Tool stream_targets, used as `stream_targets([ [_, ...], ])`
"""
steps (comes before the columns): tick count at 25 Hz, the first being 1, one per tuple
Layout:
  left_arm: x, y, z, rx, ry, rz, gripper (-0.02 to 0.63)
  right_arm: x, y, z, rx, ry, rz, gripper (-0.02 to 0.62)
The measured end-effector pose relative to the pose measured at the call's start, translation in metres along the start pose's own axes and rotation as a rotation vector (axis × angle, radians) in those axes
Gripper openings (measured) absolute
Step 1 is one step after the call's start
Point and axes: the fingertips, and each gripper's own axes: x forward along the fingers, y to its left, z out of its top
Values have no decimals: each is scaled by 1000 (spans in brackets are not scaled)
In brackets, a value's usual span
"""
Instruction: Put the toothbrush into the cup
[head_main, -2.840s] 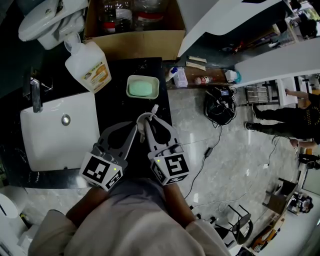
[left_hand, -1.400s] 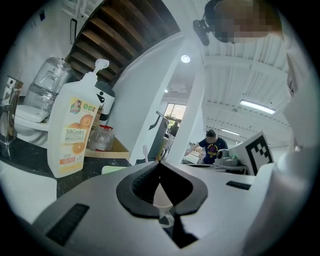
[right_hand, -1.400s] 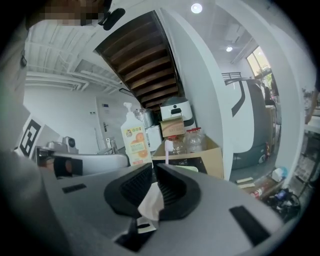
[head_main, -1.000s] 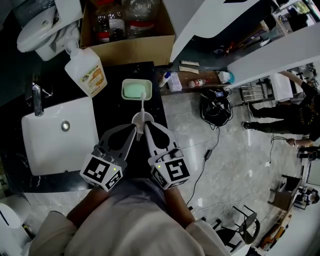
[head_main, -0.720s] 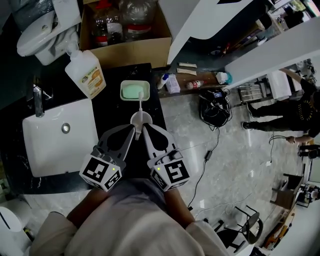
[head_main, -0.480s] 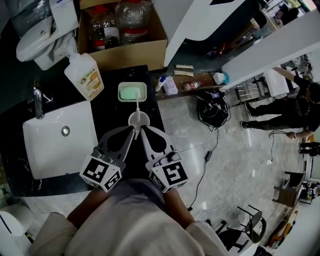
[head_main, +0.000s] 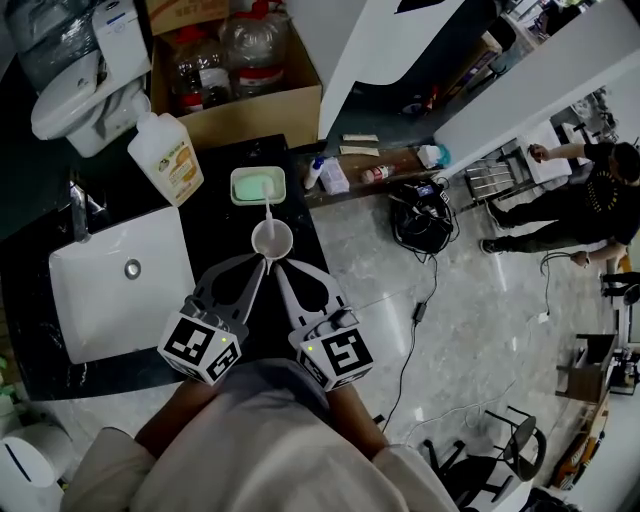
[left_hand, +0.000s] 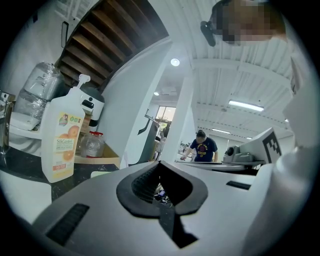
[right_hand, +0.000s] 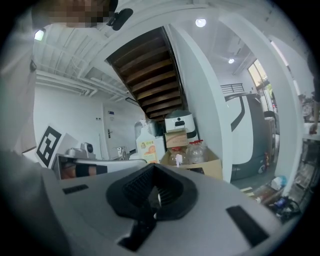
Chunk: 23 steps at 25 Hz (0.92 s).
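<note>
A white cup (head_main: 271, 240) stands on the black counter (head_main: 215, 225) in the head view. A white toothbrush (head_main: 267, 205) stands in it, its top leaning toward the green soap dish (head_main: 258, 185). My left gripper (head_main: 263, 264) and right gripper (head_main: 277, 268) lie side by side just on my side of the cup, tips almost together, both shut with nothing between the jaws. In the left gripper view the left gripper (left_hand: 162, 202) shows its pads closed. The right gripper (right_hand: 150, 210) looks the same in the right gripper view. I cannot tell whether the tips touch the cup.
A soap bottle (head_main: 166, 155) stands at the back left, also the soap bottle (left_hand: 60, 140). A white sink (head_main: 120, 285) with a faucet (head_main: 80, 200) lies to the left. Behind stands a cardboard box (head_main: 235, 70) of bottles. The counter's right edge drops to the floor, where cables (head_main: 415, 215) lie.
The toothbrush, earlier at the right gripper's tips, now stands in the cup. Both grippers have drawn back a little toward me, from beside the cup to just short of it.
</note>
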Motion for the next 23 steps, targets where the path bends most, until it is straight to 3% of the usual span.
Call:
stream_targets([
  [12, 3, -14, -7, 2, 19, -44, 11, -16, -1, 1, -2, -15, -41, 6],
  [23, 1, -9, -6, -3, 17, -30, 11, -10, 3, -3, 6, 1, -10, 6],
])
